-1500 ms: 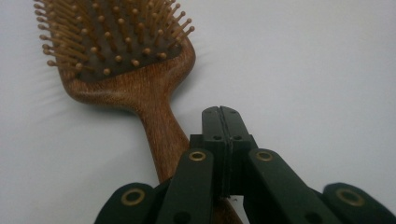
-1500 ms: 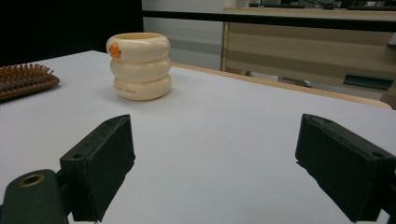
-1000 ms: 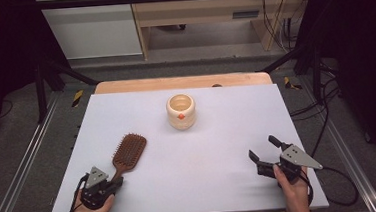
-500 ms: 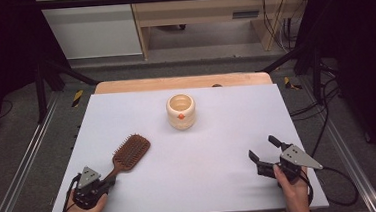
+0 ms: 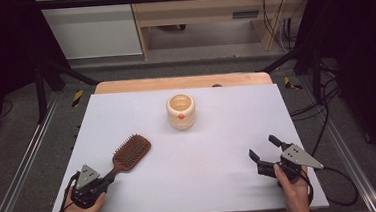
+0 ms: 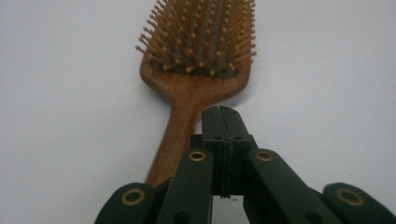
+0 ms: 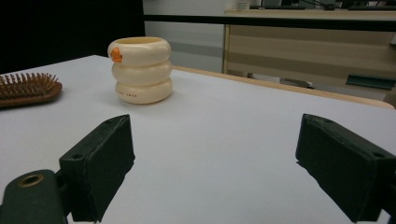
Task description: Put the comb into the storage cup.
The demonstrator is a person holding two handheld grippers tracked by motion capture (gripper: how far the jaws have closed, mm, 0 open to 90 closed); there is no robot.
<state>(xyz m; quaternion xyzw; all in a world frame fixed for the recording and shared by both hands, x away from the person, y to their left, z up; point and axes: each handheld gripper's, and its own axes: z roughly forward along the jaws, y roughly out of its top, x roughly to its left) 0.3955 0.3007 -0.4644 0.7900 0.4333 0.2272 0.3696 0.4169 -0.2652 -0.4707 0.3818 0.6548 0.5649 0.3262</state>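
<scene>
Hairbrush (image 5: 129,153) lies bristles-up at the table's (image 5: 221,184) near left. Left gripper (image 5: 105,180) is clenched, empty, at the handle end; the left gripper view (image 6: 223,122) places the handle beside the jaws. Right gripper (image 5: 262,154) stands released at near right; its own view adds the cream cup's (image 7: 141,70) three stacked rings.

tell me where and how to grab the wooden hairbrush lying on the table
Grip the hairbrush by its narrow handle, coming from the near left where the shut left gripper sits beside it. The handle is slim and bare; the head lies bristles up, too wide and spiky for jaws. Open first, then close across the handle's sides.
</scene>
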